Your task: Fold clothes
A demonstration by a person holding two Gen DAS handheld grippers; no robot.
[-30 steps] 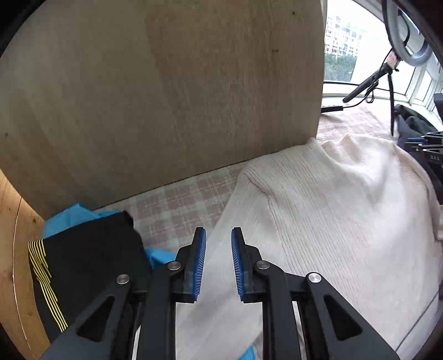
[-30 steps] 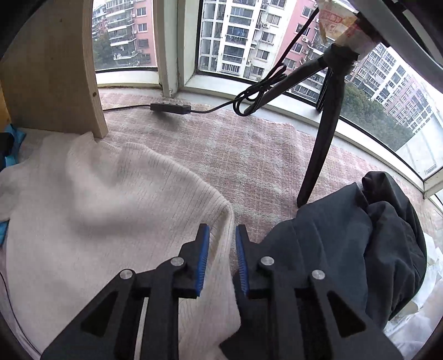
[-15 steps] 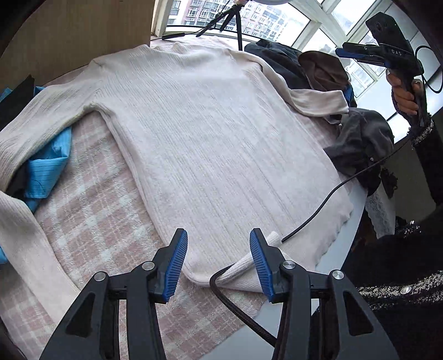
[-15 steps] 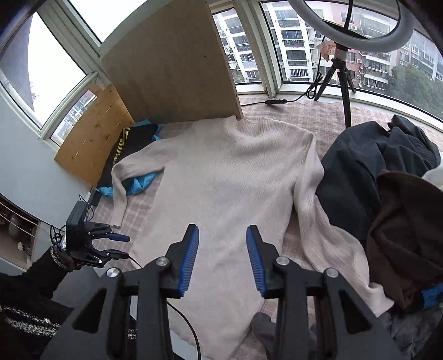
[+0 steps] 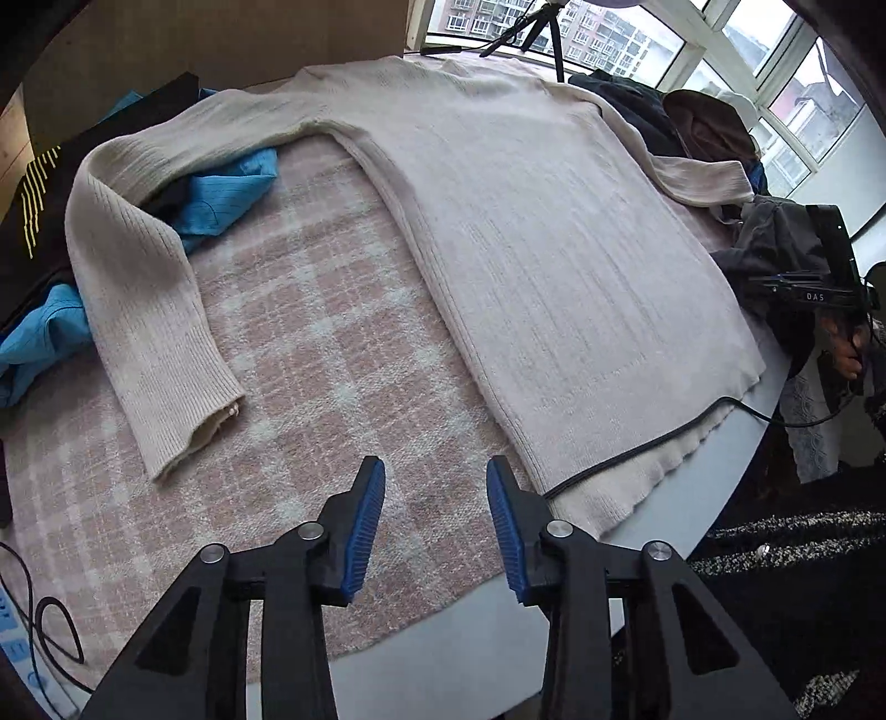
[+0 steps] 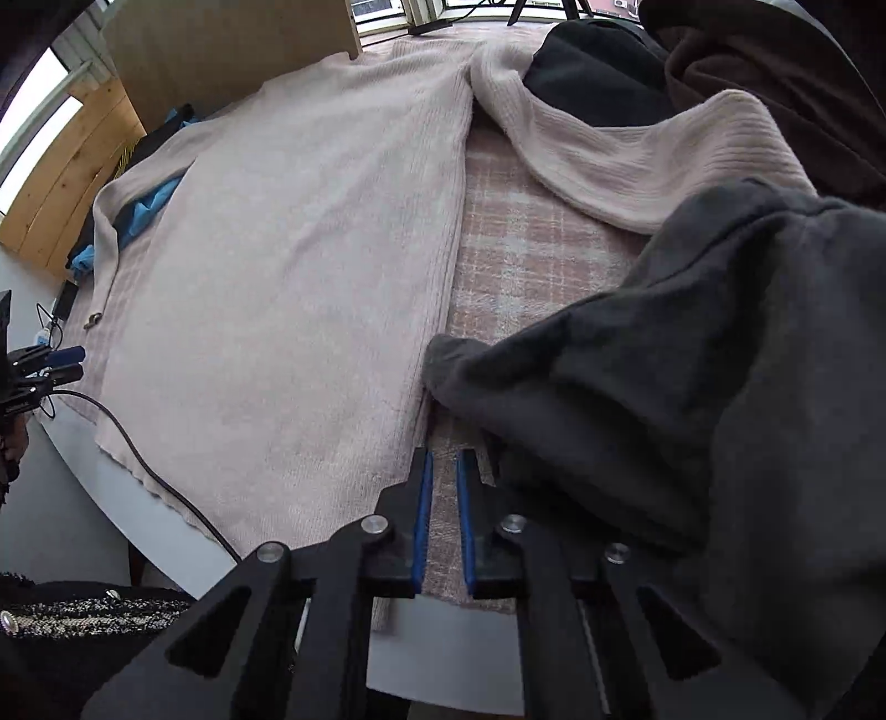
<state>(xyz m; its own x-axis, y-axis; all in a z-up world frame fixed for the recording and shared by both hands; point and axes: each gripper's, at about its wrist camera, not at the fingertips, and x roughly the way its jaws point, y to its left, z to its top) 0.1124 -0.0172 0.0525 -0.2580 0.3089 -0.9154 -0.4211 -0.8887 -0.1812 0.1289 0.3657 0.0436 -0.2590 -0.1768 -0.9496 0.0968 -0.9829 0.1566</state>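
Note:
A cream ribbed sweater (image 5: 526,221) lies flat, face down or up I cannot tell, on a pink plaid cloth (image 5: 310,343). Its left sleeve (image 5: 138,288) bends toward me; its other sleeve (image 6: 637,160) drapes over dark clothes. My left gripper (image 5: 434,487) is open and empty above the cloth near the sweater's hem corner. My right gripper (image 6: 441,471) is nearly shut with a narrow gap, empty, low at the sweater's (image 6: 288,266) other hem corner, beside a dark grey garment (image 6: 692,387).
A black cable (image 5: 637,448) lies across the hem. Blue and black clothes (image 5: 221,188) sit at the left under the sleeve. A dark clothes pile (image 6: 775,66) fills the right. A wooden board (image 6: 232,50) stands behind. The table edge (image 5: 443,637) is near.
Both grippers have come down low to the sweater's hem, one at each corner. The left jaws have stayed wide; the right jaws have narrowed.

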